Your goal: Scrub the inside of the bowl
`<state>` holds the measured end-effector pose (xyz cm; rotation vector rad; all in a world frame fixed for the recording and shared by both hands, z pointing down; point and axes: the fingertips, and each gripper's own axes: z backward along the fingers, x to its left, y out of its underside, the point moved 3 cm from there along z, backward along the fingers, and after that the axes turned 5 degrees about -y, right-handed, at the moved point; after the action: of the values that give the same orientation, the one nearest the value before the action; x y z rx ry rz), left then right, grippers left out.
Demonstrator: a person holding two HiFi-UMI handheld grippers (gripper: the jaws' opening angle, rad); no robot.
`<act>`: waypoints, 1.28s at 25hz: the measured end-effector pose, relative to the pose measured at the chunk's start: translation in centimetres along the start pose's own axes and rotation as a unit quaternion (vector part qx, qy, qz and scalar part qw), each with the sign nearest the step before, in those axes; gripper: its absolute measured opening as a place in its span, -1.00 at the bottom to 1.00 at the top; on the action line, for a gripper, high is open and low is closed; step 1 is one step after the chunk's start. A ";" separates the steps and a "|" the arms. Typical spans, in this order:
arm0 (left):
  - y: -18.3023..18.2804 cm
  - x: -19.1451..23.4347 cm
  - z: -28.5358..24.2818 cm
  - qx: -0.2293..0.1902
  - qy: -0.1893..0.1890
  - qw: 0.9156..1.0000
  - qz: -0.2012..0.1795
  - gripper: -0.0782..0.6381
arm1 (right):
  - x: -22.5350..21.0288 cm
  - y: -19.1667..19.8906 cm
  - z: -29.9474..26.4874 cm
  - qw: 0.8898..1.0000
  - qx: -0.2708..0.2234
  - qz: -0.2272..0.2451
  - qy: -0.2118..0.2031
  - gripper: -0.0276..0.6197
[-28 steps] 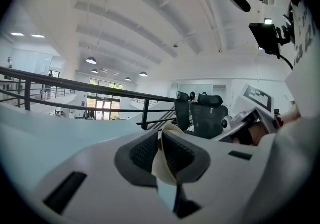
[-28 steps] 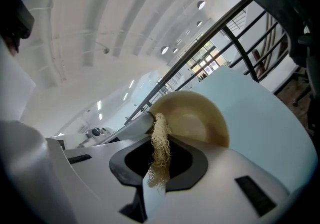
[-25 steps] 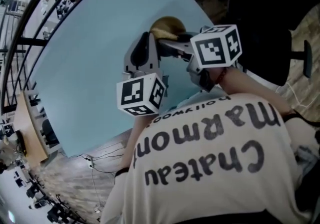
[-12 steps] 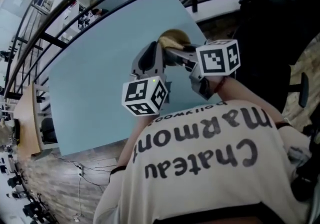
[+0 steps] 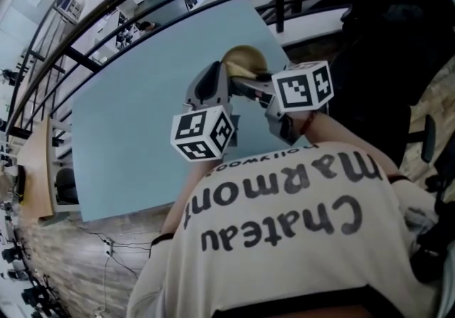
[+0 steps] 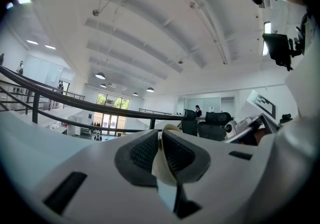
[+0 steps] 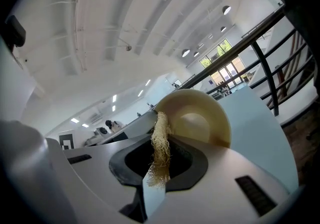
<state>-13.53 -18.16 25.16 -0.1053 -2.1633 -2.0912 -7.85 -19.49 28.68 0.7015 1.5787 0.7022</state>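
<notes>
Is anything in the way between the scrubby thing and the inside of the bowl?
Nothing visible is. The right gripper pinches the straw-coloured scrubber, whose tip is at the rim of the bowl. The bowl's open side faces it and looks empty. The left gripper is clamped on the rim, off to one side.

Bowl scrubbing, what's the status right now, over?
Left gripper shut on bowl rim. Right gripper shut on fibrous scrubber, tip at the rim. Bowl tilted, inside facing scrubber, nothing between.
</notes>
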 end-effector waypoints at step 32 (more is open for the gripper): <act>0.7 0.5 1.5 0.016 0.001 1.000 0.012 -0.70 | -3.8 1.6 2.5 0.992 0.037 0.076 0.095 -0.73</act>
<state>-14.01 -16.62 25.85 -0.1258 -2.1829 -2.0424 -4.93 -21.28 31.99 0.8364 1.7453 0.8470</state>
